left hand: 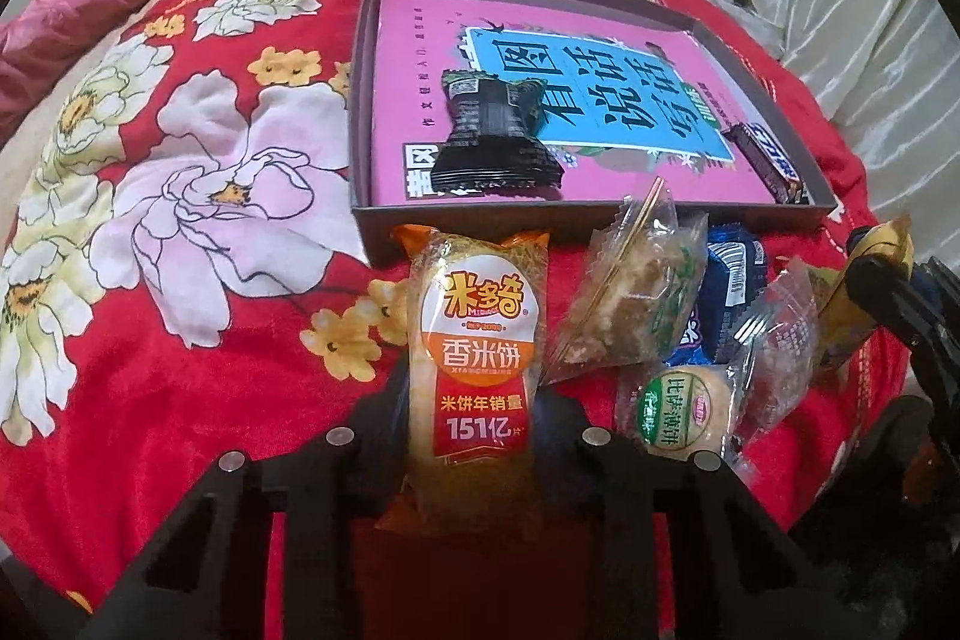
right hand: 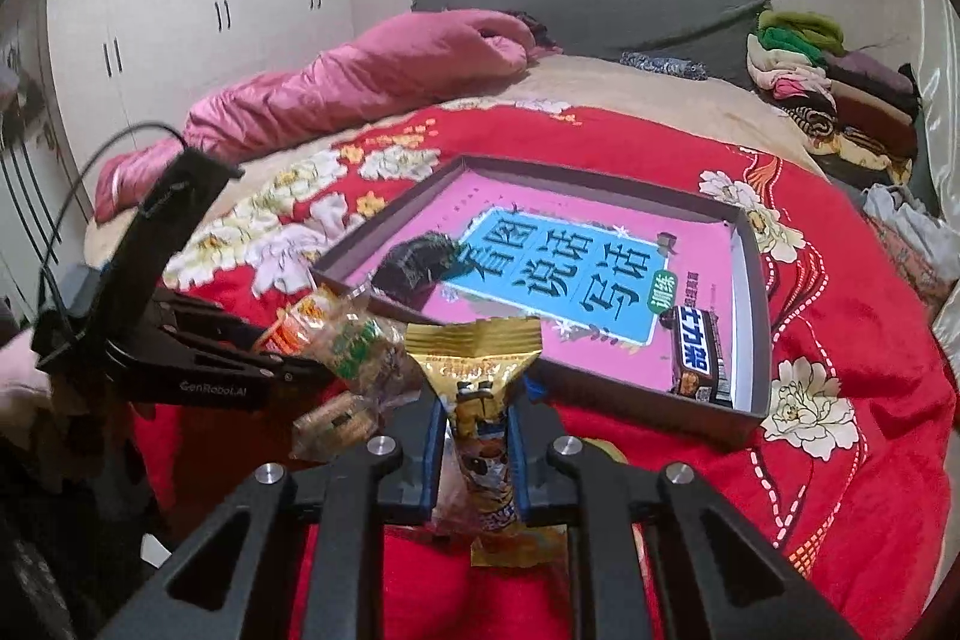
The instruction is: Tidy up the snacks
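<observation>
My left gripper (left hand: 474,436) is shut on an orange rice cracker pack (left hand: 477,340), held just short of the near wall of a shallow dark box (left hand: 600,214). The box holds a pink book (left hand: 420,58), a black snack packet (left hand: 492,136) and a Snickers bar (left hand: 765,160). My right gripper (right hand: 477,436) is shut on a gold wafer packet (right hand: 480,382), in front of the same box (right hand: 648,406); the Snickers bar (right hand: 696,358) lies in its near right corner. Several loose snacks (left hand: 672,304) lie beside the left gripper.
Everything rests on a red floral blanket (left hand: 180,220) on a bed. A pink duvet (right hand: 336,88) lies at the far left and folded clothes (right hand: 840,100) are stacked at the far right. The left gripper's body (right hand: 180,340) shows at the left of the right wrist view.
</observation>
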Demonstrator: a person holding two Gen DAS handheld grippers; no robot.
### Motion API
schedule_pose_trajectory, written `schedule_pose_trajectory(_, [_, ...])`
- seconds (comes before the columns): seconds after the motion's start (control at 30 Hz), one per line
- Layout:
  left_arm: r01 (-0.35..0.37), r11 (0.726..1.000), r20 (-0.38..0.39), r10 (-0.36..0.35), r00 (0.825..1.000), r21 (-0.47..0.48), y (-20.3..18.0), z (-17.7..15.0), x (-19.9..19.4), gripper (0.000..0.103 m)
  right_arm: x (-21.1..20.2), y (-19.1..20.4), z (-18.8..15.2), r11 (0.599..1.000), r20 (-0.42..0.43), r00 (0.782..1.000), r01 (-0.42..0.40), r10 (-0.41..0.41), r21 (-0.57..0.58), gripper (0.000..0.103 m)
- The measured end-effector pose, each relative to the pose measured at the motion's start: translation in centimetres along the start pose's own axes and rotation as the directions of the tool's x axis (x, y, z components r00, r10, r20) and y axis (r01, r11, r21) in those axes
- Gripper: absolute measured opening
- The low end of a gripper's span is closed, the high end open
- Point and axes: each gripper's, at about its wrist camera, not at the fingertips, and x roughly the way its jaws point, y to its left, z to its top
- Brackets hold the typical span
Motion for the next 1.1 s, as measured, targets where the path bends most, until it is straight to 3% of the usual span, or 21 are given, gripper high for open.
schedule_pose_trajectory(0.3, [0.033, 0.997, 0.032, -0.031, 0.999, -0.065, 1.9, -0.2, -2.5, 0.035, -1.9, -1.8, 0.8, 0.990, 0.102, 0.993, -0.078, 0.066, 0.114, 0.018])
schedule_pose_trajectory(0.53, [0.041, 0.997, 0.093, -0.035, 0.995, -0.063, 1.9, 0.5, -4.6, 0.035, -2.7, -3.6, 1.2, 0.974, 0.151, 0.986, -0.099, 0.069, 0.205, 0.018])
schedule_pose_trajectory(1.1, [0.065, 0.997, 0.177, -0.056, 0.983, -0.045, 0.8, 1.7, -7.2, 0.035, -3.7, -4.3, 2.3, 0.964, 0.231, 0.970, -0.126, 0.071, 0.233, 0.017])
